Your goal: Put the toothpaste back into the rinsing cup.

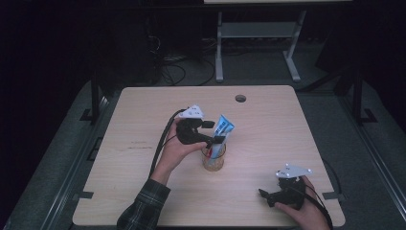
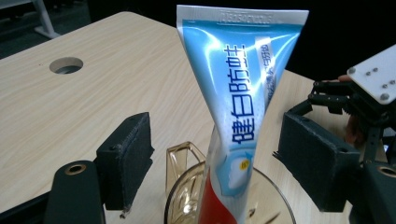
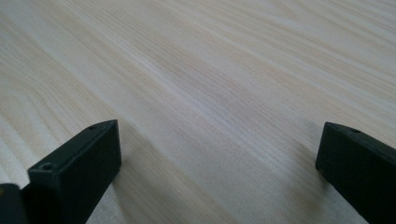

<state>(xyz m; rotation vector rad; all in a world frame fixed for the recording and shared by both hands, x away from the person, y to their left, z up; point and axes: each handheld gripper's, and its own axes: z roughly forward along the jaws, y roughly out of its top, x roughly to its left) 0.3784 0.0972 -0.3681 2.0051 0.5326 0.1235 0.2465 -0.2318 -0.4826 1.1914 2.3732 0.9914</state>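
Note:
A blue and white toothpaste tube (image 1: 223,129) (image 2: 243,93) stands tilted in a clear amber glass (image 1: 213,160) (image 2: 187,186) near the middle of the wooden table (image 1: 143,120). My left gripper (image 1: 214,132) (image 2: 219,163) is at the tube's upper part with one black jaw on each side. Both pads stand clear of the tube, so this gripper is open. My right gripper (image 1: 265,195) (image 3: 217,158) rests low near the front right edge of the table. Its jaws are wide apart over bare wood, with nothing between them.
A round cable hole (image 1: 240,98) (image 2: 66,65) lies at the back of the table. On the dark floor behind stand a metal frame (image 1: 220,48) and some cables (image 1: 172,72). The other hand's gripper (image 2: 364,93) shows beyond the tube in the left gripper view.

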